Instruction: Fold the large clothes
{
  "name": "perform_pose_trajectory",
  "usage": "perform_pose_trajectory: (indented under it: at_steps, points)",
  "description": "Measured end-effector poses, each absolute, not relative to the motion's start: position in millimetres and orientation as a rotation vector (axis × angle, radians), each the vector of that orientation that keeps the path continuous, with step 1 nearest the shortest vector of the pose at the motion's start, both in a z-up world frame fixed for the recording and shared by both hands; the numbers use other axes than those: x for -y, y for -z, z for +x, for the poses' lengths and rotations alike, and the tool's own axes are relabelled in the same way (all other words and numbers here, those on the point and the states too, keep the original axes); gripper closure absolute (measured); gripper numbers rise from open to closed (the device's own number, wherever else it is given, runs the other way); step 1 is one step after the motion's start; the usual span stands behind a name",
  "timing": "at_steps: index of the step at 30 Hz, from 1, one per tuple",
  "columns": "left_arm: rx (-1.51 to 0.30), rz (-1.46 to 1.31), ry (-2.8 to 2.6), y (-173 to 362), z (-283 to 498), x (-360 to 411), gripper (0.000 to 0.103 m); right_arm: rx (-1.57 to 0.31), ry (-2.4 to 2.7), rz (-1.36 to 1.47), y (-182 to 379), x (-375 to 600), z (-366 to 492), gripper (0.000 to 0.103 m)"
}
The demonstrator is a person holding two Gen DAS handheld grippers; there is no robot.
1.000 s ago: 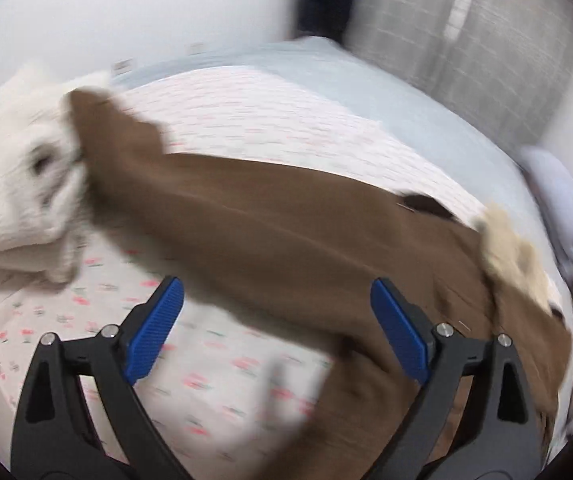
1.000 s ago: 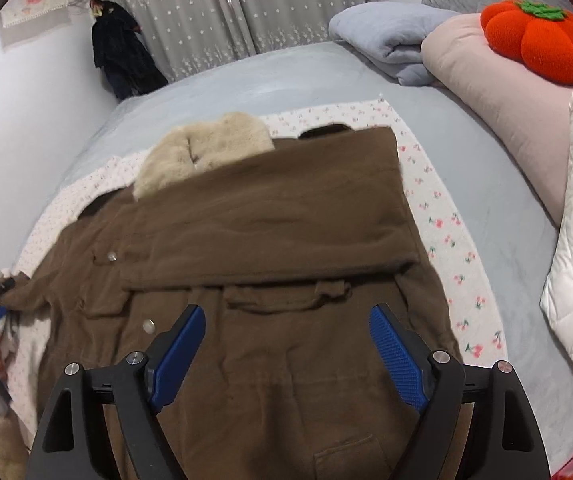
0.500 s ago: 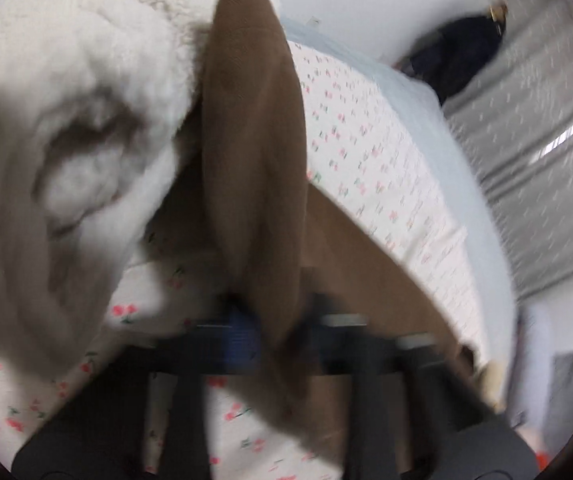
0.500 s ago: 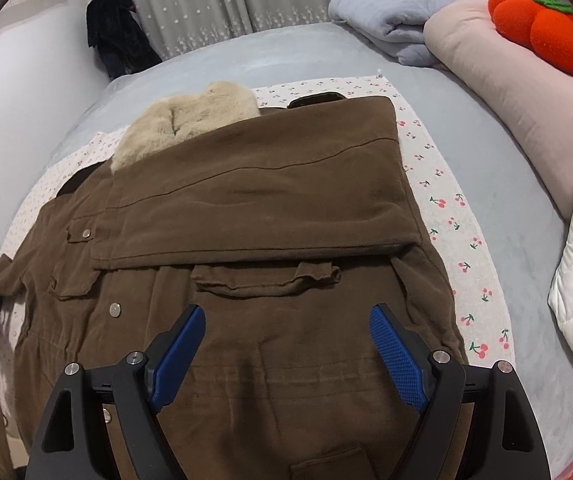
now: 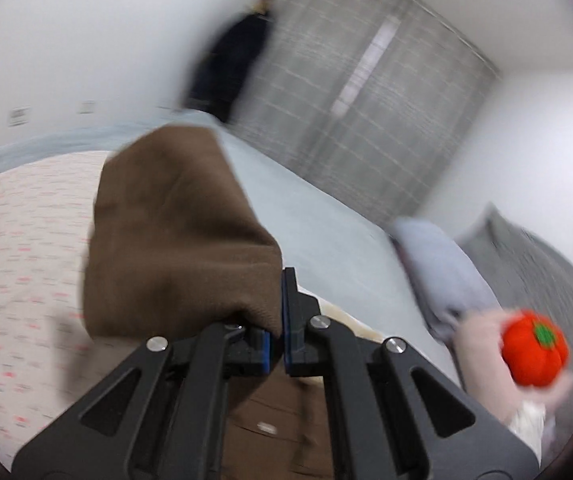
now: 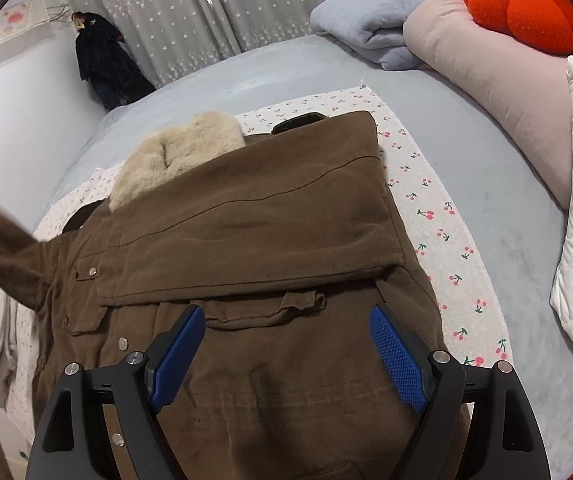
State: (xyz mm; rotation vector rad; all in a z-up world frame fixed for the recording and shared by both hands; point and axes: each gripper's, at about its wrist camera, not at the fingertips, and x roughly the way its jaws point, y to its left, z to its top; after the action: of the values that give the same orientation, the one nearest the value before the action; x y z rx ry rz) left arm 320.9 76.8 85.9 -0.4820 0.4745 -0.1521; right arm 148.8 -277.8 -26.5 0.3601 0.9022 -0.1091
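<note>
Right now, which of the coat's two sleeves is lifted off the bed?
The sleeve on the coat's left side, pinched up by the left gripper; the other sleeve lies folded across the coat.

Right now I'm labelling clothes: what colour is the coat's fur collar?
Cream-beige fur collar, clearest in the right wrist view.

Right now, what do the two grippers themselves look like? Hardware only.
Both match: the left gripper and right gripper have matte black angular frames with triangular cut-outs, silver round screw heads at the joints, and blue finger pads with a fine knurled grid texture. No cables, labels or sleeves are visible in either wrist view.
</note>
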Motion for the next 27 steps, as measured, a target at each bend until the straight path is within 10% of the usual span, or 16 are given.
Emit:
perform_pose_trajectory:
  at_steps: [8,14,27]
  points:
    - [-0.678,-0.206,0.489,-33,310,105,0.098,-0.884,0.115,0.382,23,287,146,0.017]
    - [-1.007,0.080,0.619,82,287,188,0.057,-0.875,0.129,0.426,26,296,148,0.017]
    - [-0.848,0.246,0.637,46,224,79,0.030,-0.876,0.089,0.368,26,269,161,0.017]
